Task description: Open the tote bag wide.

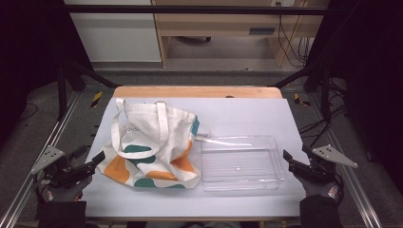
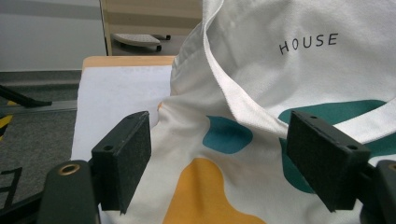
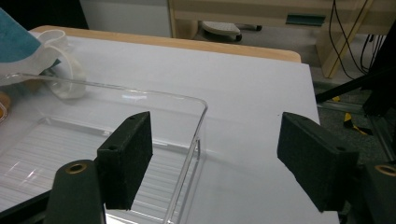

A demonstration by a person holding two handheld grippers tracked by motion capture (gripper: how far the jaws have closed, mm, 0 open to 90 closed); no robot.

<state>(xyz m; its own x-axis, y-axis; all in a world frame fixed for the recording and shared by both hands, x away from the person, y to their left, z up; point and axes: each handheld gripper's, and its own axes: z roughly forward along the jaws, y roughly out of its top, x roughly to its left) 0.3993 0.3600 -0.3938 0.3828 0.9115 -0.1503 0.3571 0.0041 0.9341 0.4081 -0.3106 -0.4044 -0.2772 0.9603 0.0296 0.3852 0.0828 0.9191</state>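
A white tote bag point(image 1: 154, 145) with orange and teal blotches lies flat on the left half of the white table top point(image 1: 237, 114), its handles looped toward the far left. Up close in the left gripper view, the bag point(image 2: 261, 116) carries the word HOUSE. A clear plastic tray point(image 1: 241, 163) sits empty just right of the bag; its near right corner point(image 3: 198, 121) shows in the right gripper view. My left gripper point(image 1: 97, 159) is open at the bag's left corner, jaws apart point(image 2: 219, 158). At the tray's right side my right gripper point(image 1: 292, 156) is open too point(image 3: 215, 158), touching nothing.
A wooden strip point(image 1: 195, 91) edges the table's far side. Metal frame rails point(image 1: 62, 128) run along both sides. Beyond the table stand a cabinet point(image 1: 116, 33) and a wooden desk with hanging cables point(image 1: 290, 38). Bare table top lies behind and in front of the tray.
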